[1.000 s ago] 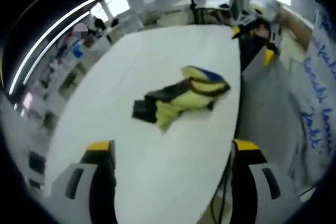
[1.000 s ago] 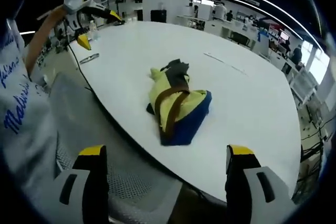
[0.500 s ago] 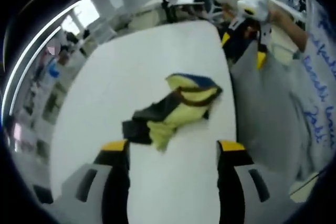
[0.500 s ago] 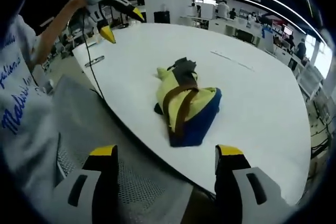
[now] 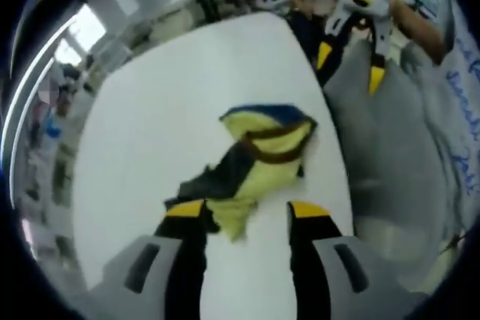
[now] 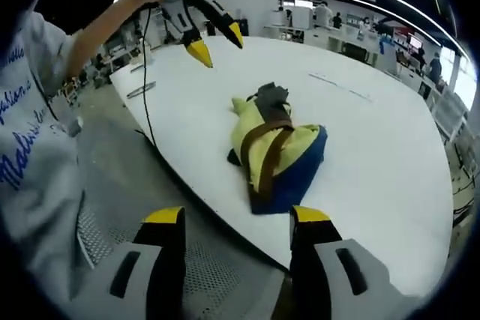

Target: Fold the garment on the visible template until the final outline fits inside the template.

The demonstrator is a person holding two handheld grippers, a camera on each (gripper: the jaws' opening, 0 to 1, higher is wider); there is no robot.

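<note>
A crumpled garment [image 5: 259, 159] of yellow, blue, black and brown cloth lies bunched on the white table [image 5: 157, 118]. My left gripper [image 5: 246, 211] hangs open just above the garment's near yellow corner, nothing between its jaws. In the right gripper view the same garment [image 6: 276, 157] lies near the table's edge, with my right gripper [image 6: 236, 216] open short of that edge over a grey mesh chair [image 6: 120, 200]. The left gripper [image 6: 212, 41] also hovers above the table [image 6: 375, 155] behind the garment, in a person's hand. The right gripper [image 5: 349, 56] appears at top right of the left gripper view.
A thin dark line [image 6: 341, 86] is marked on the table beyond the garment. A small dark object [image 6: 141, 90] lies near the table's far left edge, and a cable [image 6: 144, 99] hangs from the left gripper. The person's white printed shirt [image 6: 30, 148] stands beside the chair. Desks and people fill the background.
My left gripper has come down and closer to the garment, its jaws now at the yellow corner. The right gripper has edged nearer the table edge. The garment has not moved.
</note>
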